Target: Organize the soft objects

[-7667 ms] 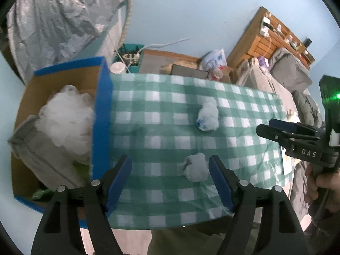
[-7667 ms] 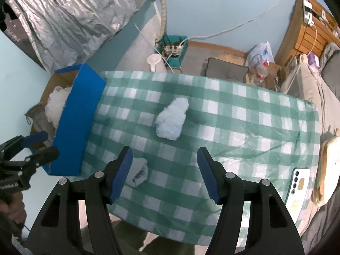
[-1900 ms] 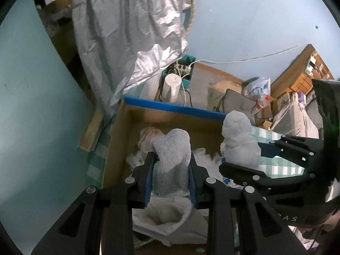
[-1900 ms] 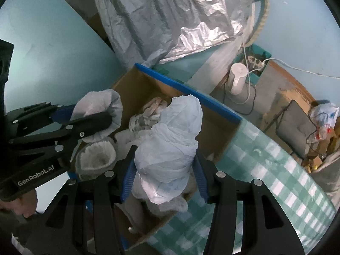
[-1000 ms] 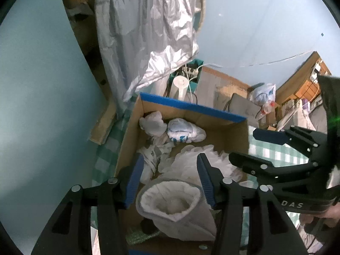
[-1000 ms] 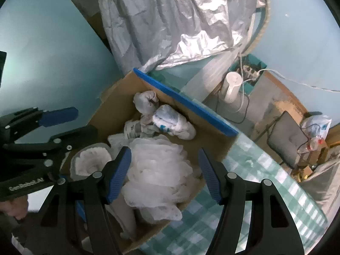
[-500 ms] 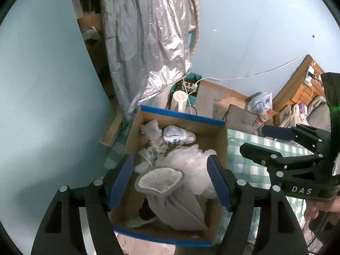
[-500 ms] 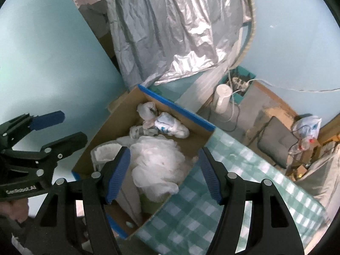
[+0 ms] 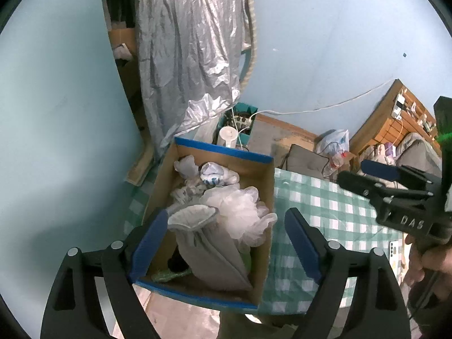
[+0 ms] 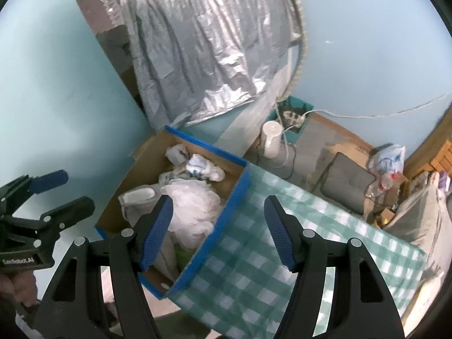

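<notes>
Now both grippers hang above the cardboard box (image 9: 268,186) at the left end of the checked tablecloth (image 9: 325,212), and I hold nothing in either. The left gripper (image 9: 226,234) has just been opening and its jaws stand wide with only air between them; the right gripper (image 10: 217,226) is parted too, empty. The soft things all lie in the box: one white mesh pouf (image 9: 240,209) in the middle, one grey fleece-lined pouch (image 9: 203,237) leaning at the near end, one white bundle with blue print (image 9: 214,175) and one pale balled sock (image 9: 185,166) at the far end, plus some crumpled pale cloth I cannot count. I see none on the cloth. I judge everything light, limp and compressible, nothing fragile; a pinch across the bulk of each should hold, though the pouf's loose mesh may snag on the pads.
</notes>
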